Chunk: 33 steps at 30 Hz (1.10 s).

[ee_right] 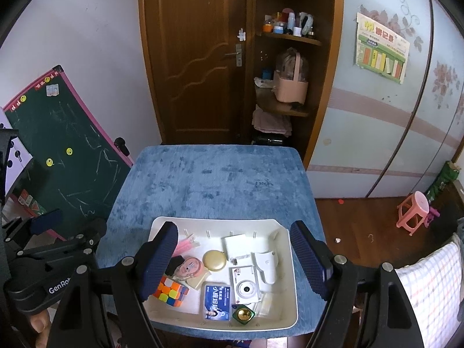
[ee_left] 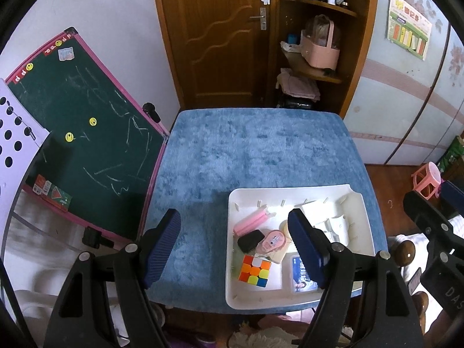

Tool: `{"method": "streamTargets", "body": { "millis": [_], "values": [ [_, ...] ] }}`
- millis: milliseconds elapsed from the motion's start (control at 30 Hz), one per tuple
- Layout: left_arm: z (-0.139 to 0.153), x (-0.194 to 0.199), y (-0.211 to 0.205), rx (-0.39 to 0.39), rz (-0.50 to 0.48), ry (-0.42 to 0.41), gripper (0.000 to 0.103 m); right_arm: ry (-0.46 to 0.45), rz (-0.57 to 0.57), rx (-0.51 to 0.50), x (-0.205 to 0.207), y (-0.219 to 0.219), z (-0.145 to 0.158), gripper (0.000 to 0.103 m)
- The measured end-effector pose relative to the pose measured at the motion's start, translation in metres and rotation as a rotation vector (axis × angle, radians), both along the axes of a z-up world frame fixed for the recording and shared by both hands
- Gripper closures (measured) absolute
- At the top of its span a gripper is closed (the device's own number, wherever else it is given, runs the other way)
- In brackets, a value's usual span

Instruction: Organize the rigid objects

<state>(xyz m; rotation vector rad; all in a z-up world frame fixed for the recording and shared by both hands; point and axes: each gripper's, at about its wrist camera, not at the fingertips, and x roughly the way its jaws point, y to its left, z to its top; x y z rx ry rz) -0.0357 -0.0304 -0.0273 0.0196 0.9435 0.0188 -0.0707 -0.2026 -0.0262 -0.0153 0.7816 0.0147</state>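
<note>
Both jaws stand wide with nothing between them, hovering over the near edge of the table.

My left gripper (ee_left: 235, 246) hangs above bare blue cloth (ee_left: 246, 150), its right finger over the white tray (ee_right: 285, 264); my right gripper (ee_right: 237, 264) sits over that tray at the table's near right. Inside I see a colour cube (ee_right: 171, 290) near left, a blue card (ee_right: 216, 301), a white camera (ee_right: 246, 285), and a gold disc (ee_right: 214, 260) farther in.

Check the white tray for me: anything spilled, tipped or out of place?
Nothing spilled. The items sit jumbled together in the white tray; the Rubik's cube lies tilted by its left wall. Both grippers, left and right, hover open.
</note>
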Motion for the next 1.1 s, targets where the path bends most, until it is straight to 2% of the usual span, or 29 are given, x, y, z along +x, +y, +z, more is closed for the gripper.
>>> {"method": "streamTargets", "body": {
  "millis": [1100],
  "values": [
    [-0.010,0.028,-0.021,0.014,0.009,0.053,0.023,0.035,0.016,0.030,0.032,-0.022,-0.009,0.023]
  ]
}}
